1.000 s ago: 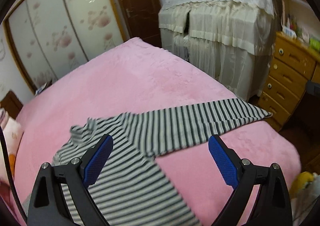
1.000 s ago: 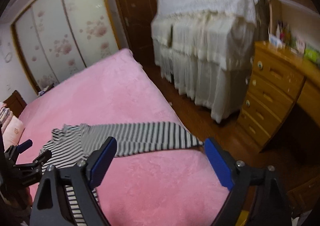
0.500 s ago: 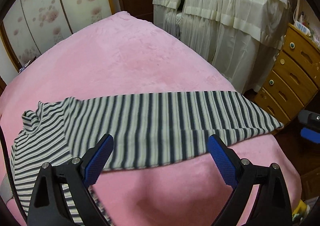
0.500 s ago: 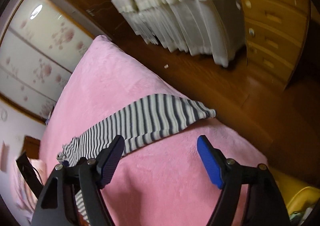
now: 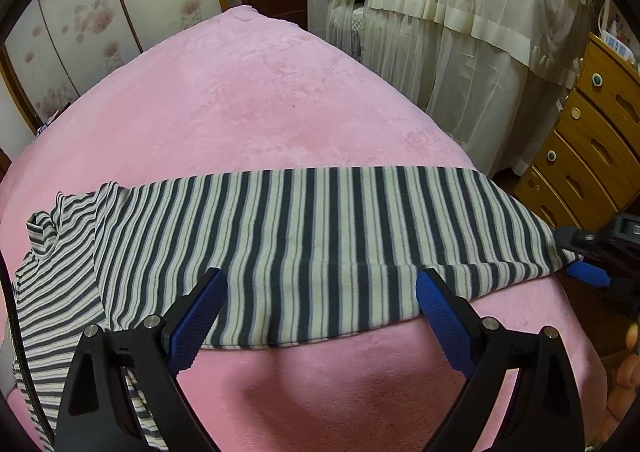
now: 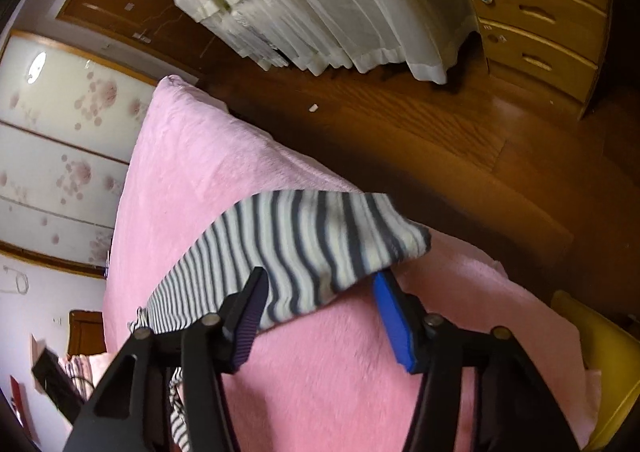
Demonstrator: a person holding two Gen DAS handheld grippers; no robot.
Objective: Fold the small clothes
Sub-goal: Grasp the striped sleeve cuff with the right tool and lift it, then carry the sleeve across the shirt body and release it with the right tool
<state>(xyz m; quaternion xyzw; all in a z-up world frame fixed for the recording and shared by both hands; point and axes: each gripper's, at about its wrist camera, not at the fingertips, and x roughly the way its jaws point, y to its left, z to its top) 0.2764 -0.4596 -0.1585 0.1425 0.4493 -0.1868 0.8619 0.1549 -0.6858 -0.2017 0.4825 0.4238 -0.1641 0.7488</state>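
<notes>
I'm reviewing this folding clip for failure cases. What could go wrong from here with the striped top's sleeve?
1. The sleeve cuff lies at the edge of the pink bed; a slip could drop it toward the floor.
2. The right gripper is open around the cuff; it may pinch the blanket too.
3. The left gripper, also open, isn't pinning the striped top, so a pull may drag it.

shirt (image 5: 320,228): navy-cream stripes | blanket (image 5: 260,92): pink | claw pads (image 5: 200,316): blue

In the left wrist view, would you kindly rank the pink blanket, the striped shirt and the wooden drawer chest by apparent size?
1. Fuzzy pink blanket, covering most of the frame.
2. Dark-and-cream striped shirt, spread across the middle.
3. Yellow wooden drawer chest, smallest, though it is farther away and cut off by the edge.
</notes>
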